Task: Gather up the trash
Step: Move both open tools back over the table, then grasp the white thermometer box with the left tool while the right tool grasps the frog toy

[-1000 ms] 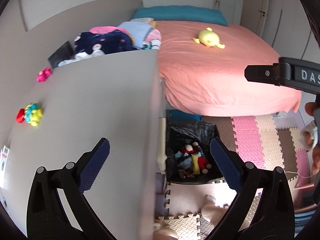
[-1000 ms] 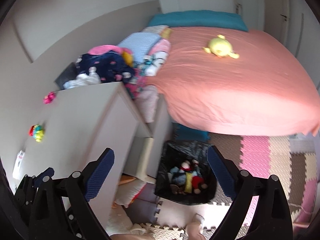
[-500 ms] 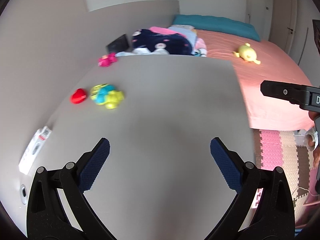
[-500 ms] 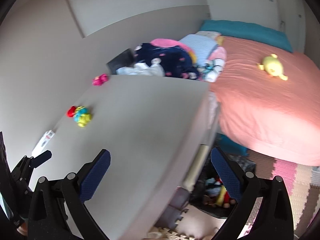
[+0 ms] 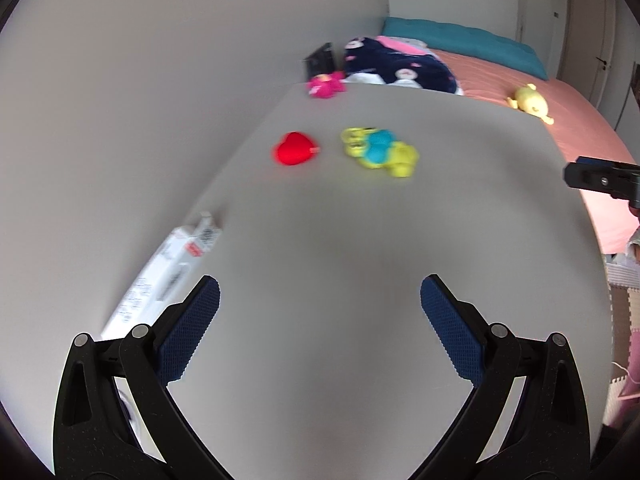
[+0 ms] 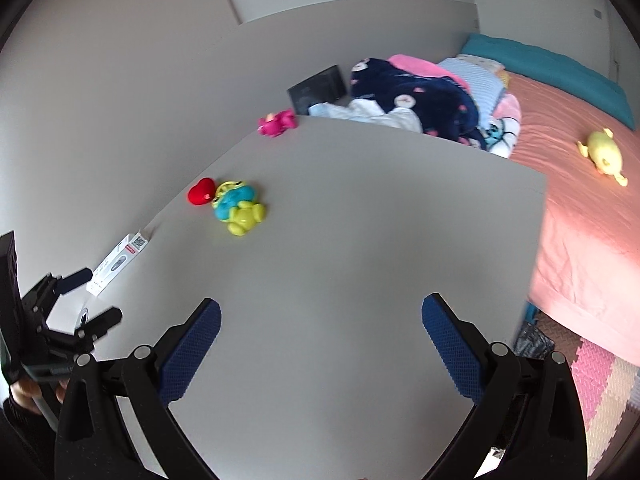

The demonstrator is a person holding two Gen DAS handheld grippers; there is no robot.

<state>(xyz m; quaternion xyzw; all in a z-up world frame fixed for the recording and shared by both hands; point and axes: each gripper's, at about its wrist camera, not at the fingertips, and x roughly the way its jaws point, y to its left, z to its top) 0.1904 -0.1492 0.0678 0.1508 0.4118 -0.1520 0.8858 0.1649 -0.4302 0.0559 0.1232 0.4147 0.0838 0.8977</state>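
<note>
**A:** Closest in, both grippers hang over the flat grey bench (image 5: pixel 340 260). Left gripper (image 5: pixel 320 312) has its jaws spread wide, nothing between the knobbly blue pads (image 5: pixel 188 332). Same for the right gripper (image 6: pixel 320 332), jaws released and empty.

**B:** And the trash?

**A:** Looks like the flat white box (image 5: pixel 168 276), thin cardboard with small print and a red label. It lies along the bench's left edge by the wall, just beside the left gripper's left finger. From the right wrist you see it too (image 6: pixel 118 264), near the left gripper's tips.

**B:** What's further out?

**A:** Mid-bench there's a red heart (image 5: pixel 295 154), rounded and soft-looking. Next to it is a glossy plastic toy (image 5: pixel 380 152), lumpy, yellow-green and teal. From the right wrist they look like they touch, from the left there's a slight gap, so can't say. Far corner has a pink toy (image 5: pixel 326 86), blurry. Behind that is a dark box (image 6: pixel 318 90) and a heap of fleecy clothes (image 6: pixel 416 96). Then the bed (image 6: pixel 580 216) with a salmon sheet, a yellow plush (image 6: pixel 604 156) and a teal pillow (image 6: pixel 548 64). Foam puzzle mats (image 6: pixel 600 392) cover the floor.
</note>
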